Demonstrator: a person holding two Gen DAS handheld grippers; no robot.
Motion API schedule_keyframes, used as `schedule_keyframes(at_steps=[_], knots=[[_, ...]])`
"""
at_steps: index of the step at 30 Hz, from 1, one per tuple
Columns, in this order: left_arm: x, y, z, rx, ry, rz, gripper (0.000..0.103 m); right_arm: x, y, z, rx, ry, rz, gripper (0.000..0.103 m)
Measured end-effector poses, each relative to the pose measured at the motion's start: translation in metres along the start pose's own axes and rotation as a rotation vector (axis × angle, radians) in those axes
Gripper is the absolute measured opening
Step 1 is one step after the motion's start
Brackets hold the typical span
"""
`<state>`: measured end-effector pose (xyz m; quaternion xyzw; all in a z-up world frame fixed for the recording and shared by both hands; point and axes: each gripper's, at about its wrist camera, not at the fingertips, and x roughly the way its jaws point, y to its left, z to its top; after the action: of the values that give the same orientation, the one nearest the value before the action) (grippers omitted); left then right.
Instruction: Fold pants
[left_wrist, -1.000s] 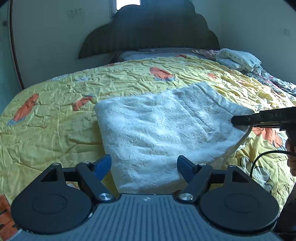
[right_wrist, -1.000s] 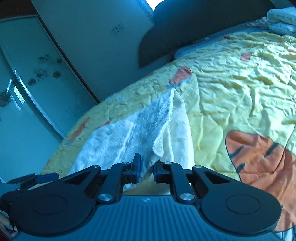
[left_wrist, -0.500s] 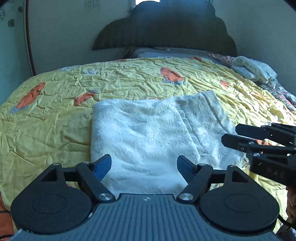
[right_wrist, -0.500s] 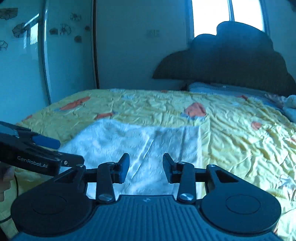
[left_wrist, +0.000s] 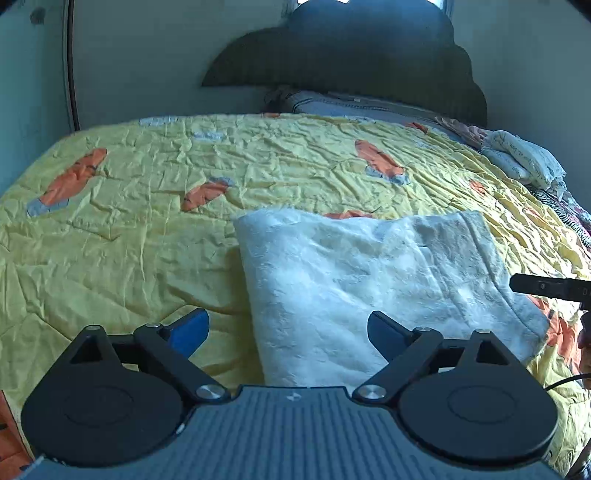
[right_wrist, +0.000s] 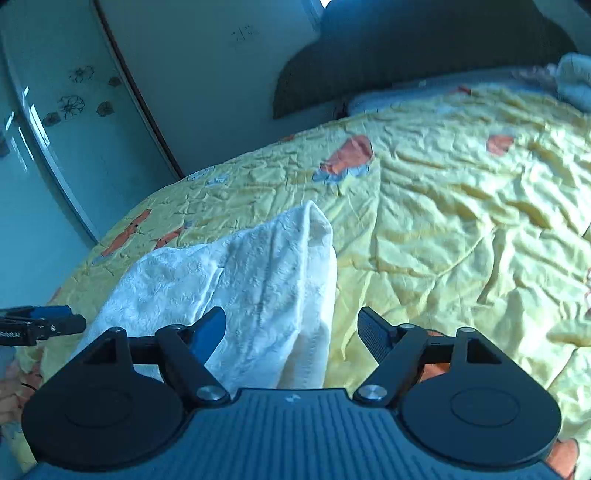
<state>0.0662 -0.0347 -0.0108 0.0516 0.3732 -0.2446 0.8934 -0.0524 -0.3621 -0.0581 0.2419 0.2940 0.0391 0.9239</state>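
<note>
Right wrist: folded white pants (right_wrist: 236, 295) on yellow bedspread (right_wrist: 461, 229)

White textured pants (left_wrist: 354, 291), folded flat on the yellow bedspread (left_wrist: 129, 251)

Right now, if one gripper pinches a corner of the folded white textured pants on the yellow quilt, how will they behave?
The folded white textured pants would probably droop: the cloth looks soft and creased. The fold would likely fall open, since the layers lie loose at the edge. They may drag on the wrinkled yellow quilt rather than slide.
</note>
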Motion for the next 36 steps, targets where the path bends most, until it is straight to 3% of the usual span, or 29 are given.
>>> schedule_keyframes(at_steps=[5,8,14,21,24,25,26,29,33,36], knots=[[0.028,0.032,0.001,-0.124,0.095,0.007,0.094,0.023,-0.015,-0.002,0.042,0.087,0.111,0.078],[0.034,0.036,-0.001,-0.166,0.127,-0.026,0.095,0.034,-0.012,-0.002,0.027,0.122,0.171,0.08],[0.04,0.03,-0.003,-0.155,0.151,-0.035,0.095,0.044,-0.015,0.004,0.03,0.142,0.243,0.08],[0.05,0.023,0.002,-0.149,0.17,-0.055,0.095,0.056,-0.033,0.009,0.137,0.119,0.319,0.078],[0.054,0.015,0.004,-0.125,0.176,-0.061,0.095,0.063,-0.028,0.01,0.117,0.129,0.293,0.06],[0.056,0.011,0.005,-0.116,0.177,-0.063,0.093,0.065,-0.027,0.01,0.113,0.135,0.285,0.048],[0.057,0.008,0.006,-0.104,0.177,-0.066,0.092,0.065,-0.027,0.009,0.109,0.135,0.284,0.045],[0.06,-0.002,0.007,-0.07,0.173,-0.085,0.074,0.063,-0.024,0.008,0.092,0.125,0.275,0.04],[0.056,-0.013,0.011,-0.042,0.14,-0.032,0.034,0.057,-0.011,0.01,0.048,0.11,0.238,0.036],[0.051,-0.019,0.009,-0.016,0.104,0.016,0.022,0.051,0.001,0.012,0.001,0.093,0.217,0.031]])
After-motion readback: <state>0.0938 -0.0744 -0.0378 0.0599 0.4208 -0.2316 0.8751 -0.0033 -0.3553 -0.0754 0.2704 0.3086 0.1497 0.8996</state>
